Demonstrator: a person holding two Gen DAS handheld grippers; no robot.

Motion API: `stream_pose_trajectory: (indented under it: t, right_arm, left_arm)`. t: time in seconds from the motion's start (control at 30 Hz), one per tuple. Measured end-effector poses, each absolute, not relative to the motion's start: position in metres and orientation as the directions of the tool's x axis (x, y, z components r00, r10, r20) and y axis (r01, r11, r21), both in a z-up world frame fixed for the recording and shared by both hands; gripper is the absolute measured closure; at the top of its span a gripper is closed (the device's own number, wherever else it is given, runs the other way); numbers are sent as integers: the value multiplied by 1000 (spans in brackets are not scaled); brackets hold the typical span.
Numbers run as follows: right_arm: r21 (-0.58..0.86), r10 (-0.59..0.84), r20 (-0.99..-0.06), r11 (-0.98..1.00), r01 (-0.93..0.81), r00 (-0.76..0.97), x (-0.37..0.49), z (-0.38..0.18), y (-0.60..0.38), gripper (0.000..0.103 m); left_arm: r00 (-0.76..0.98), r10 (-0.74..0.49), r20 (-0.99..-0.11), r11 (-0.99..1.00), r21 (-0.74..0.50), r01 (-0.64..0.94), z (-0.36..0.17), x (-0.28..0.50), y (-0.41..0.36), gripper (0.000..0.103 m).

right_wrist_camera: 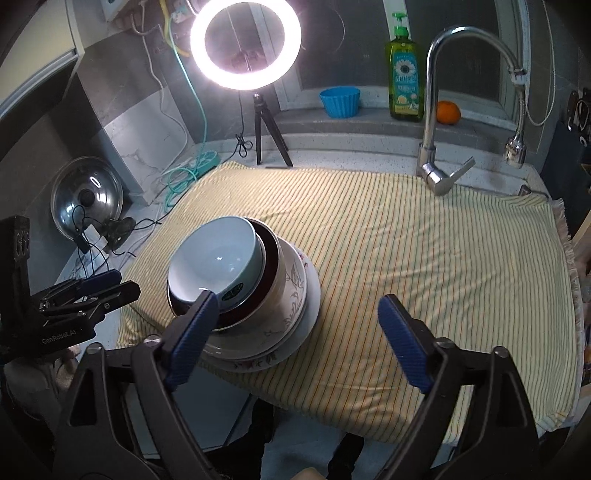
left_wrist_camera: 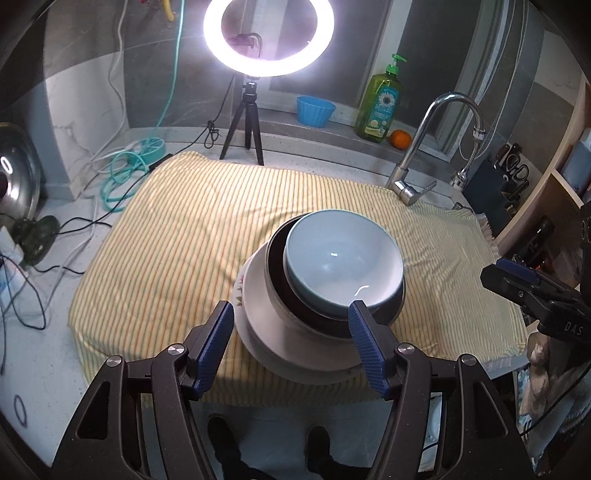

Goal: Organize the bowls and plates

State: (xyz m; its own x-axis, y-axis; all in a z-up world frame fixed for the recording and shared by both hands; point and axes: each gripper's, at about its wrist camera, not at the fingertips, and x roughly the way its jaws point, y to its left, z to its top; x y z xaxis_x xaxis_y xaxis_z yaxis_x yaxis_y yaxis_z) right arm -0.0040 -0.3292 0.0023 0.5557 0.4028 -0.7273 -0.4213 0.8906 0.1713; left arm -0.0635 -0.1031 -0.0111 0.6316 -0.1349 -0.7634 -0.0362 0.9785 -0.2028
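Left wrist view: the left gripper [left_wrist_camera: 291,314] hangs with its jaws spread wide and nothing between them, its blue pads at about 7 and 5 o'clock of the frame. Just beyond the fingertips sits the stack on the striped cloth [left_wrist_camera: 177,229] — a pale blue bowl [left_wrist_camera: 343,258] on top, nested in a dark bowl [left_wrist_camera: 280,291], which rests on a white plate [left_wrist_camera: 258,314]. The right-hand pad overlaps the near rim of the blue bowl; whether it touches cannot be told. At 3 o'clock the right gripper [left_wrist_camera: 513,273] enters from the edge. A ring light [left_wrist_camera: 269,33] glows at 12 o'clock, a faucet [left_wrist_camera: 436,122] at 2 o'clock

Right wrist view: the right gripper [right_wrist_camera: 295,306] is also spread apart, empty. The stack lies at 8 o'clock of centre — blue bowl [right_wrist_camera: 214,258], dark bowl [right_wrist_camera: 271,258], a floral bowl [right_wrist_camera: 291,291] and the plate [right_wrist_camera: 314,295] beneath. At 9 o'clock the left gripper [right_wrist_camera: 107,284] shows side-on
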Motion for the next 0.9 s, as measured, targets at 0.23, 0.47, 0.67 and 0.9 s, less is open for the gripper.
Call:
stream_pose_trajectory:
  t: [0.23, 0.47, 0.67, 0.9]
  right_arm:
    - [127, 399, -713, 882, -454, 576, -19, 10, -327, 7]
    - [143, 405, -715, 882, -448, 569, -23, 8, -331, 7]
    - [145, 406, -717, 882, -448, 567, -23, 8, -331, 7]
    - [152, 403, -719, 886, -438, 566, -23, 8, -332, 7]
  left_arm:
    - [639, -108, -761, 980, -189, -59, -10, -72, -112, 39]
    - [642, -95, -761, 979, -188, -78, -10, -79, -113, 39]
    - [646, -87, -759, 979, -186, -87, -10, -81, -111, 39]
    - [653, -74, -754, 980, -175, -91, -7, -82, -111, 39]
